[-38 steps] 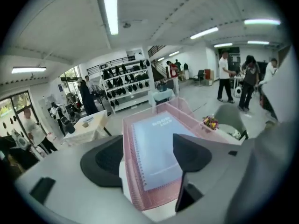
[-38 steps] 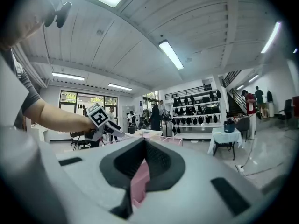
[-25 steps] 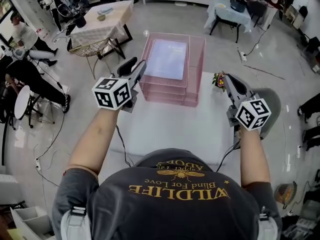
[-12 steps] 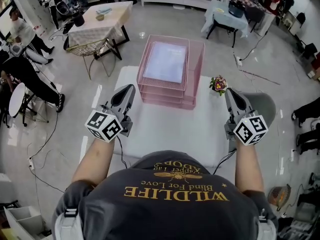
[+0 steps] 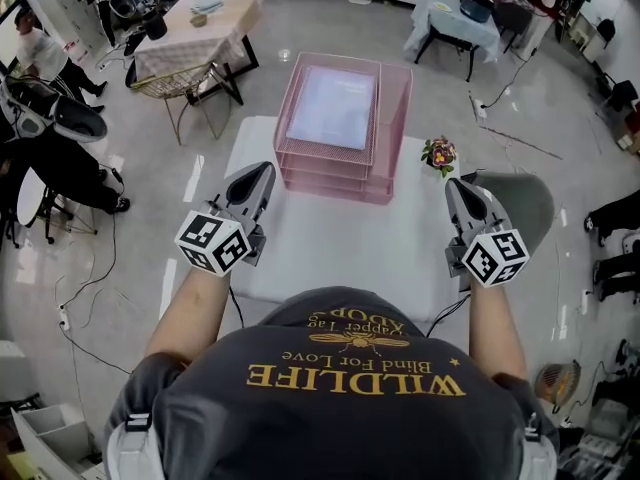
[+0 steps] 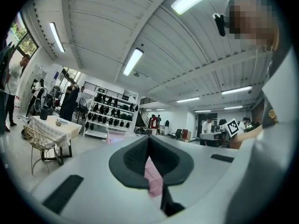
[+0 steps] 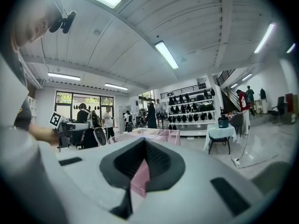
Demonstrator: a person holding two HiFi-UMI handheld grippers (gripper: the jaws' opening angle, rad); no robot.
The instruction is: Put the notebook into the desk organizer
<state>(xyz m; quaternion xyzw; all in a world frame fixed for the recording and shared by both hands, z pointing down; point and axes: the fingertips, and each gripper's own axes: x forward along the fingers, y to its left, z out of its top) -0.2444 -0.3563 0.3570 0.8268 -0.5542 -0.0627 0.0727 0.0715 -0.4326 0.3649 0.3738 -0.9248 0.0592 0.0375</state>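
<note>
1. Notebook [image 5: 332, 106] lies flat in the top tray of the pink organizer [image 5: 393, 118], at the far middle of the counter [image 5: 330, 248]. The task looks finished, with only the pull-back left.
2. Left tool [image 5: 258, 176] is clenched with nothing in it. The pink showing past its tips in the left gripper view is the organizer beyond.
3. Right tool [image 5: 455, 186] is also clenched and empty, and it points at the organizer from the near right.
4. Both tools hang over the near edges of the counter, well apart from the trays.
5. To do this step well, keep both tools closed and level and draw them straight back toward the body. Stay off the tray walls, since the mesh stack looks light and could slide if knocked.
6. On the right, steer clear of the small flower pot [image 5: 438, 154], which stands just far of that tool.
7. Against a second ago, the left tool stood higher, right beside the organizer's near left corner. It now sits nearer and lower, out to the left, and its jaws have come together.
8. The right tool has dropped a little and come slightly nearer.
9. Notebook and organizer have not shifted, and neither has the pot.
</note>
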